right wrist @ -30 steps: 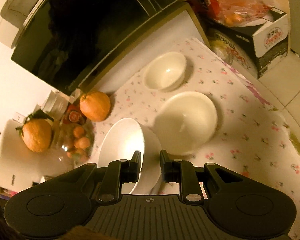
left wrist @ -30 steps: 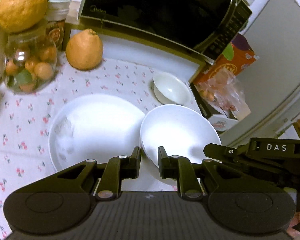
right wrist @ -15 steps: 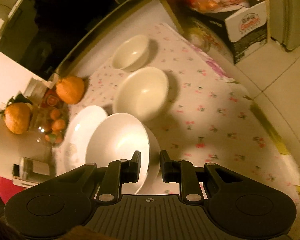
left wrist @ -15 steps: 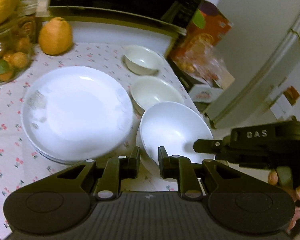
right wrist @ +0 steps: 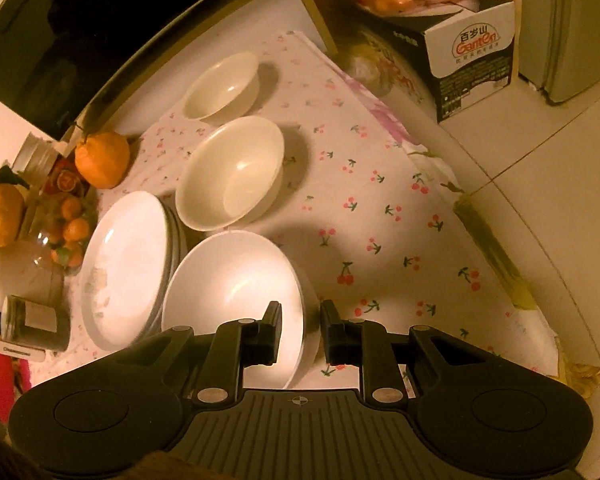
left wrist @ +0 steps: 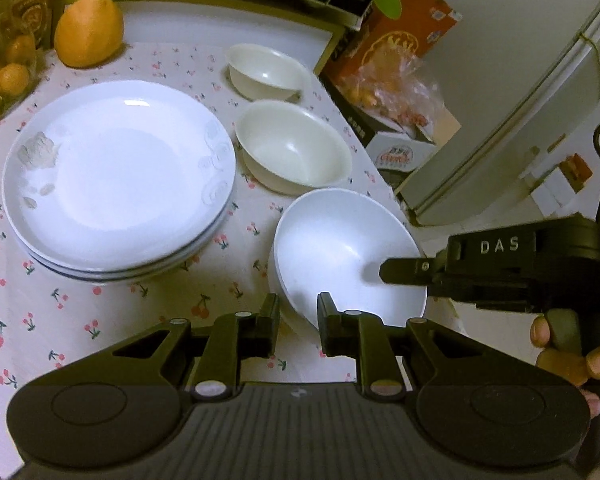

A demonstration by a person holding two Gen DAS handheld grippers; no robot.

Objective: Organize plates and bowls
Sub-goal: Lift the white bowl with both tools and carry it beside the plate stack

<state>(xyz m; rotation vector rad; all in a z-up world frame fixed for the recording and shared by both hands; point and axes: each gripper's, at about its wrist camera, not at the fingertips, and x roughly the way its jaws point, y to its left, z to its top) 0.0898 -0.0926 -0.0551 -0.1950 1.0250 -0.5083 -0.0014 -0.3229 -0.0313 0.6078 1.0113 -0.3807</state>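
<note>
A stack of white plates [left wrist: 116,176] lies on the cherry-print tablecloth [left wrist: 80,312]; it also shows in the right wrist view [right wrist: 124,260]. A large white bowl [left wrist: 348,256] sits near the table's right edge. My right gripper [right wrist: 299,330] is shut on this bowl's [right wrist: 232,292] rim; the gripper shows from the side in the left wrist view [left wrist: 404,272]. My left gripper [left wrist: 298,326] hangs just before the bowl, jaws narrowly apart, holding nothing. A medium cream bowl [left wrist: 292,152] and a small cream bowl [left wrist: 266,70] stand behind.
A microwave [right wrist: 60,40] stands at the back. Large oranges [left wrist: 88,30], a glass jar of small fruit [right wrist: 66,224] and a canister [right wrist: 32,320] sit on the left. A cardboard box [right wrist: 472,48] with bagged fruit and a fridge [left wrist: 520,100] stand beyond the table's right edge [right wrist: 496,256].
The large white bowl came off the plate stack, moving right and toward the table's front-right edge in my right gripper. Both cameras pulled back, so more of the plates and cloth shows.
</note>
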